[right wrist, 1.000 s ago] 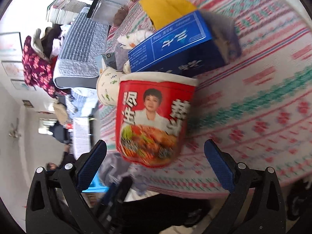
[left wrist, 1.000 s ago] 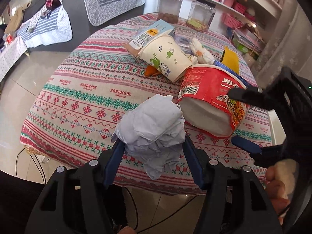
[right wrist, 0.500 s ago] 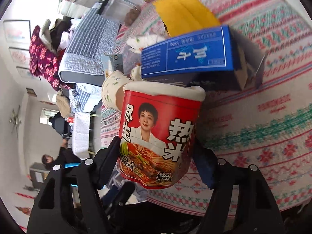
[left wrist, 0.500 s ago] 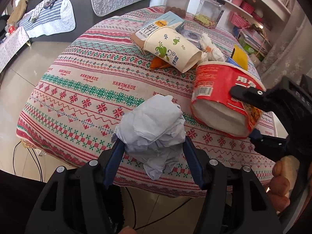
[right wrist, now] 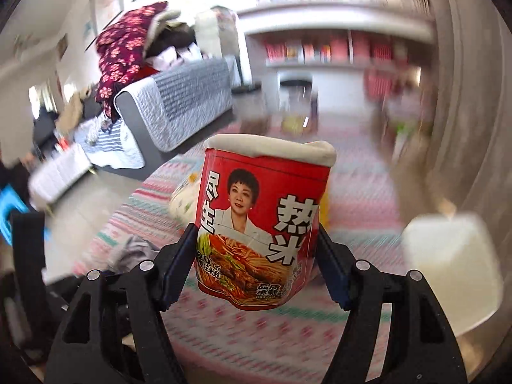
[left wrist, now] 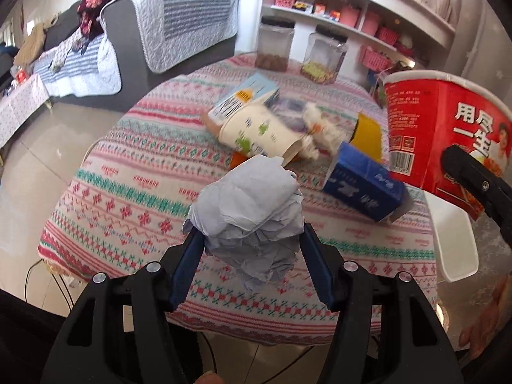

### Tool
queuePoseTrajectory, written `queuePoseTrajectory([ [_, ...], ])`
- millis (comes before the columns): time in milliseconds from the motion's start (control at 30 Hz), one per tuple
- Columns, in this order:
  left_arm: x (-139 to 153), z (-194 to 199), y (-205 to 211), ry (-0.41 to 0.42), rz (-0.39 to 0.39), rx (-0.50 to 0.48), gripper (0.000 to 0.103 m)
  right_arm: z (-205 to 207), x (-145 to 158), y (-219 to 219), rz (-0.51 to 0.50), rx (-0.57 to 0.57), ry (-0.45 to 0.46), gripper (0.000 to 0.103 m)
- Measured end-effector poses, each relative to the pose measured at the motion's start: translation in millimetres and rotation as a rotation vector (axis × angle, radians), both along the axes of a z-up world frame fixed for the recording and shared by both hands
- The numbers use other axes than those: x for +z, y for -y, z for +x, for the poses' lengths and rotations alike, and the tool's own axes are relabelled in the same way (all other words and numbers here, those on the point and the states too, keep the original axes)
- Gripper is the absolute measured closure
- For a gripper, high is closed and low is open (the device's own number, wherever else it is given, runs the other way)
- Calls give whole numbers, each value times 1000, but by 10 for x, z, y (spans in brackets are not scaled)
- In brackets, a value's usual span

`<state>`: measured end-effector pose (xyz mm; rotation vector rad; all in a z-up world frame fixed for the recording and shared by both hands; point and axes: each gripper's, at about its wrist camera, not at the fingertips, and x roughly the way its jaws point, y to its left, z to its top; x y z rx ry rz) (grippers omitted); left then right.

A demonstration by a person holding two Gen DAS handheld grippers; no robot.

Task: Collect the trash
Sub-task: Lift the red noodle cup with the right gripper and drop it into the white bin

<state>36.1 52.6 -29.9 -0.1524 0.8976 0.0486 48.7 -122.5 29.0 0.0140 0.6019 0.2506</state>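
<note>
A crumpled wad of pale grey paper (left wrist: 252, 211) sits between the blue pads of my left gripper (left wrist: 252, 249), which is shut on it above the near edge of the round table (left wrist: 128, 192). My right gripper (right wrist: 256, 256) is shut on a red instant-noodle cup (right wrist: 262, 220), held upright in the air. That same red cup (left wrist: 438, 131) hangs at the right of the left wrist view, one black finger (left wrist: 470, 179) across it. On the cloth lie a blue carton (left wrist: 364, 188), a tipped white paper cup (left wrist: 259, 134), a yellow packet (left wrist: 368, 134) and white tissue (left wrist: 320, 128).
Two clear jars (left wrist: 275, 44) stand at the table's far edge before a white shelf unit (left wrist: 352, 9). A grey sofa (left wrist: 172, 32) is beyond on the left. A white chair seat (right wrist: 454, 262) sits low at the right. A hand (left wrist: 486, 320) shows at the lower right.
The right gripper closed on the red cup where it lay on its side, then lifted it off the cloth and turned it upright. The left gripper kept the paper wad and rose slightly.
</note>
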Motion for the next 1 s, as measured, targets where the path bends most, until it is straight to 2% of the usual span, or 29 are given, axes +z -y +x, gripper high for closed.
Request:
queuePoseTrajectory([
  [67, 70, 27, 47, 17, -5, -15, 42, -32, 120, 45, -83, -30, 70, 35],
  [233, 286, 148, 214, 72, 1, -58, 42, -96, 338, 257, -155, -105, 172, 35],
  [433, 634, 347, 336, 159, 10, -97, 42, -47, 523, 496, -176, -205, 222, 35],
  [633, 843, 499, 518, 211, 10, -148, 42, -25, 588, 707, -216, -289, 273, 35],
  [833, 893, 623, 893, 217, 26, -238, 42, 79, 550, 1039, -205, -361, 222, 34],
  [1000, 825, 698, 1188, 205, 13, -295, 42, 109, 430, 1377, -213, -442, 185, 34],
])
